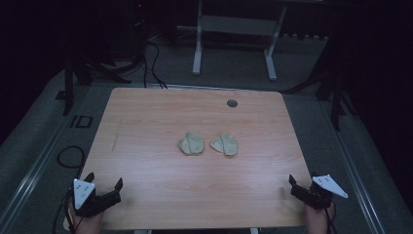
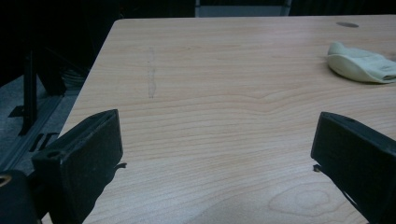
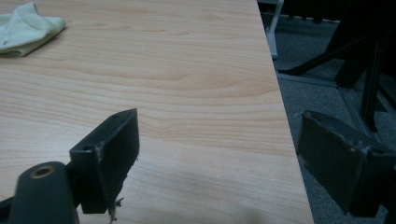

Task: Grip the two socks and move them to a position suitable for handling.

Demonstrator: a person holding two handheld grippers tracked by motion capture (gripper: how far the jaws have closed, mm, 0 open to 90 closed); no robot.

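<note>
At seven o'clock on the table (image 1: pixel 146 117), the left gripper (image 1: pixel 103 187) rests with jaws apart and empty; at five o'clock the right gripper (image 1: pixel 298 187) likewise. Well apart, near centre, lie two folded pale cloths (image 1: pixel 191 144) (image 1: pixel 224 145), side by side.

- The left gripper (image 1: pixel 103 186) has a black body with two thick, flat-faced black jaws.
- A pale grey three-cornered plate with small dark dots sits on the body behind its jaws.
- The right gripper (image 1: pixel 302 187) is built the same, black, with its pale plate behind the jaws.
- In the right gripper view, a brass-coloured ringed hole shows at the base of one jaw, and frayed threads hang below that jaw's edge.
- A dark cable trails back from each gripper.
</note>
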